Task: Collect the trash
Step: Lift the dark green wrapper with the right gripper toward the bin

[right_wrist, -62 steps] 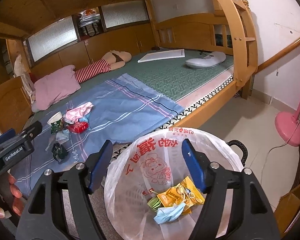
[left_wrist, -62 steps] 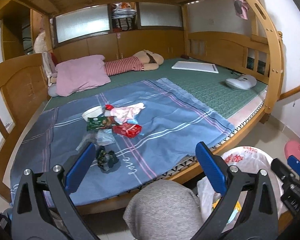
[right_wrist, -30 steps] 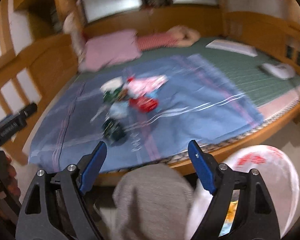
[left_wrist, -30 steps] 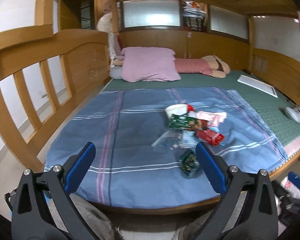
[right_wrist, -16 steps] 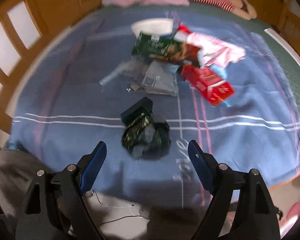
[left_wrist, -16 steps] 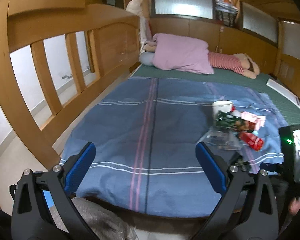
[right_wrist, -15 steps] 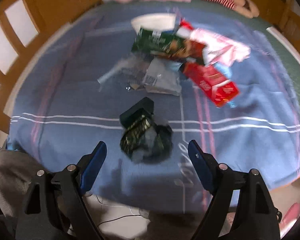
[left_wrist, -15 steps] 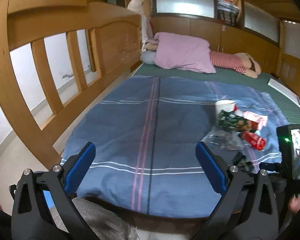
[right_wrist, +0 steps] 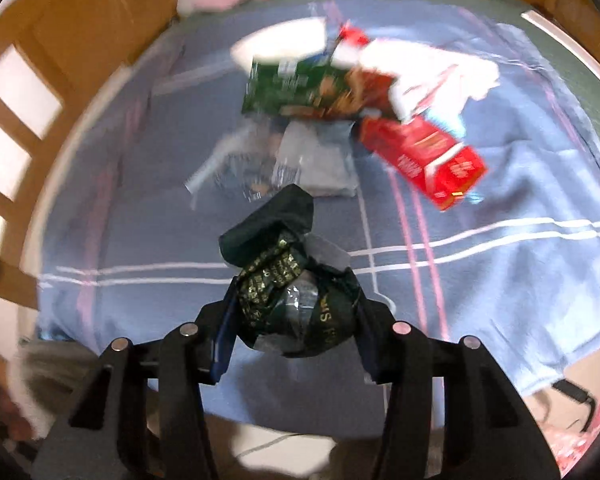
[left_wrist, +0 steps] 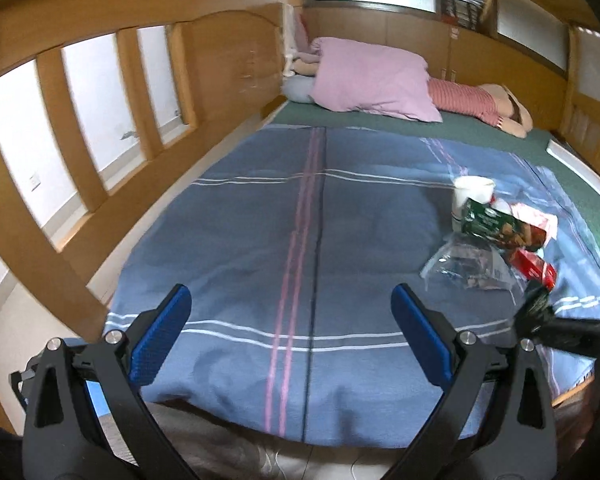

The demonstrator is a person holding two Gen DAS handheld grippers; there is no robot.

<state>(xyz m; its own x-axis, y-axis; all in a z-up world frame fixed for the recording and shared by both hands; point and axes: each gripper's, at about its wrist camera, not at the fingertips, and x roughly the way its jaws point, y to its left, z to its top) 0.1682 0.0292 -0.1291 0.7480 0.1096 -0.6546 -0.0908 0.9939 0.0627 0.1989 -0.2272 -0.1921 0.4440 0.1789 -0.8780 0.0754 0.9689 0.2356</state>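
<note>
A dark crumpled wrapper (right_wrist: pixel 284 280) with gold print lies near the front edge of the blue blanket (right_wrist: pixel 132 208). My right gripper (right_wrist: pixel 296 312) points steeply down over it, its jaws closing, and both blue pads press the wrapper's sides. Beyond it lie a green snack packet (right_wrist: pixel 292 88), a red box (right_wrist: pixel 424 160), a white cup (right_wrist: pixel 280 44), a pink-white wrapper (right_wrist: pixel 432 68) and clear plastic (right_wrist: pixel 240 160). My left gripper (left_wrist: pixel 290 320) hangs open over bare blanket (left_wrist: pixel 260 220), left of the pile, with nothing between its fingers.
A slatted wooden bed rail (left_wrist: pixel 100 80) runs along the left. A pink pillow (left_wrist: pixel 372 76) and a striped doll (left_wrist: pixel 472 100) lie at the head end. A white board (left_wrist: pixel 580 168) rests on the green mat. A grey-clad knee (left_wrist: pixel 204 448) is below.
The right gripper has come down onto the dark wrapper and its jaws have narrowed around it. The left gripper has sunk a little closer to the blanket.
</note>
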